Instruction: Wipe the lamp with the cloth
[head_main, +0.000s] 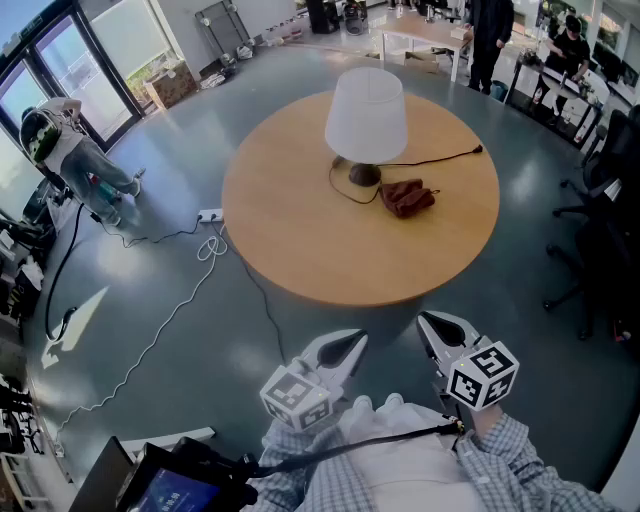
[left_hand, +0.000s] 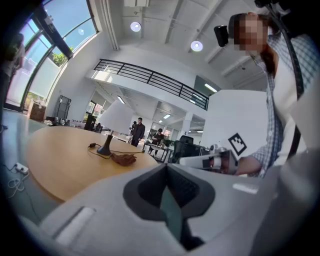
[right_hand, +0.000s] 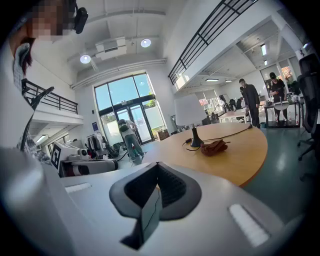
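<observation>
Entry: two claws and a lamp-wiping set, listed from the body outward.

1. Left gripper (head_main: 347, 343); we find it held close in front of the person's chest, short of the table edge; jaws fully together with nothing between the pads; touching nothing.

2. Right gripper (head_main: 430, 321); beside the left one and slightly further forward; jaws likewise pressed together on nothing; free of all contact.

3. Table (head_main: 320, 255); round, wooden; its near rim lies ahead of both claw tips, with open floor between.

4. Cloth (head_main: 407, 196); reddish-brown and bunched, lying on the tabletop well ahead of both claws; its longer side runs roughly across our line of reach, a little slanted; it sits ahead and somewhat right of where the right claw points, and ahead and left of where the left claw points; we judge the right claw the nearer, so the coming move is likely a forward reach with that claw, its jaws parted first.

5. Lamp (head_main: 366, 115); white shade on a dark base, upright, just beyond the cloth and to its left as seen from the claws; not touching the cloth so far as we can tell.

6. Cord (head_main: 440, 157); black, running from the lamp base behind the cloth toward the far right rim.
</observation>
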